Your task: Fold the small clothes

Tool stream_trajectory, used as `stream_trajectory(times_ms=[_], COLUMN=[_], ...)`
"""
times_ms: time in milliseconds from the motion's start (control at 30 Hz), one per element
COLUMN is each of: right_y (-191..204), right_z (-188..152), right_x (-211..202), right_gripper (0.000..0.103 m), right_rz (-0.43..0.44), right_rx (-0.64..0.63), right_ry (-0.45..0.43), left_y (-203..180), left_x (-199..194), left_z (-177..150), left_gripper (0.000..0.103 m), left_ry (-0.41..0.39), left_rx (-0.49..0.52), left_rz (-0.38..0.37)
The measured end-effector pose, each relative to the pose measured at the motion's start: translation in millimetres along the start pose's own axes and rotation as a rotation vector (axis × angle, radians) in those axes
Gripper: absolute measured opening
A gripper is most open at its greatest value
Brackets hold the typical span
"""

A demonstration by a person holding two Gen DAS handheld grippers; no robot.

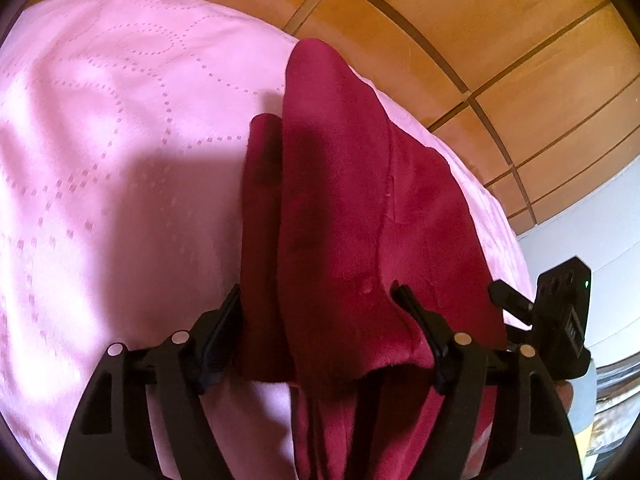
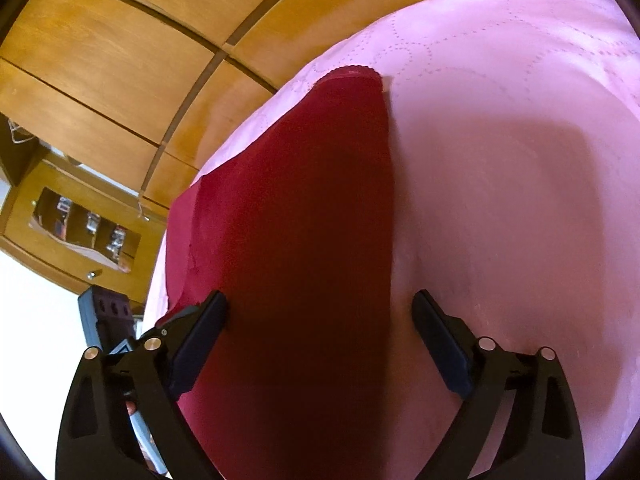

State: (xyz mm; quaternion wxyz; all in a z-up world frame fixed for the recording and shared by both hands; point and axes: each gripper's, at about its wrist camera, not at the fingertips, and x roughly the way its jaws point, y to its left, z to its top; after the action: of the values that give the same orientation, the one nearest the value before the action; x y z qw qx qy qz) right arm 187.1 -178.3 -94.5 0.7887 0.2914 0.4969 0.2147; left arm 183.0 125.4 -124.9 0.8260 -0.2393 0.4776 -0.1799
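**Red garment on the pink bed, both grippers spread over it**

While the dark red garment (image 1: 336, 200) lies stretched along the pink quilted bedcover (image 1: 120, 160), the left gripper (image 1: 320, 312) sits right over its near end, jaws wide apart, one finger on each side of the cloth. And look at that cloth: in the left wrist view it is bunched into long lengthwise folds, a narrow flap lying beside the main ridge, with more fabric trailing down under the gripper body. The fingers flank the folds; whether a pad actually touches the fabric is hard to call from this angle.

Over to the right wrist view! The right gripper (image 2: 320, 320) is spread wide too, nothing pinched between the pads. Its left finger (image 2: 204, 336) lies over the red cloth, its right finger (image 2: 440, 344) over bare pink cover just beside the garment's edge. From here the garment (image 2: 300, 220) runs away as a long smooth band, a scalloped trim at its far end, near the bed's edge.

Beyond the bed stands a wooden panelled wardrobe (image 2: 100, 60), and a small wooden nightstand (image 2: 80, 220) sits low beside it. The other gripper's body pokes in at the side of each view.
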Motion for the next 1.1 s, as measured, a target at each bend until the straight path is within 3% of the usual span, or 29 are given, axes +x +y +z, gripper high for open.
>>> stream_trajectory(times_ms=[100,167,200,300,400,533,1100], right_y=[0,-1,-1,4,11,23,54], right_z=[2,2,1,-2,-5,-9,-24], right_x=[3,2,3,-2,-4,-13,-66], right_gripper=[0.083,0.072,0.07,0.064,0.062,0.058,0.055], right_rz=[-0.007,-0.004,0.001,-0.017,-0.035,-0.06,-0.166], right_rx=[-0.011,-0.02,-0.021,-0.054,-0.087,-0.143,-0.302], right_ry=[-0.01,-0.013,-0.014,-0.033,-0.055,-0.086,-0.236], left_y=[-3,-7,-10,-21,-31,-37,-99], left_x=[3,2,2,-3,-9,-18,-20], left_z=[1,1,0,-2,-5,-4,-11], left_gripper=[0.073,0.065,0.058,0.052,0.046,0.041,0.039], left_ry=[-0.011,-0.019,-0.022,-0.041,-0.063,-0.093,-0.113], left_rx=[0.019,0.032,0.039,0.085,0.134,0.145,0.26], left_rz=[0.017,0.028,0.027,0.063,0.082,0.049,-0.038])
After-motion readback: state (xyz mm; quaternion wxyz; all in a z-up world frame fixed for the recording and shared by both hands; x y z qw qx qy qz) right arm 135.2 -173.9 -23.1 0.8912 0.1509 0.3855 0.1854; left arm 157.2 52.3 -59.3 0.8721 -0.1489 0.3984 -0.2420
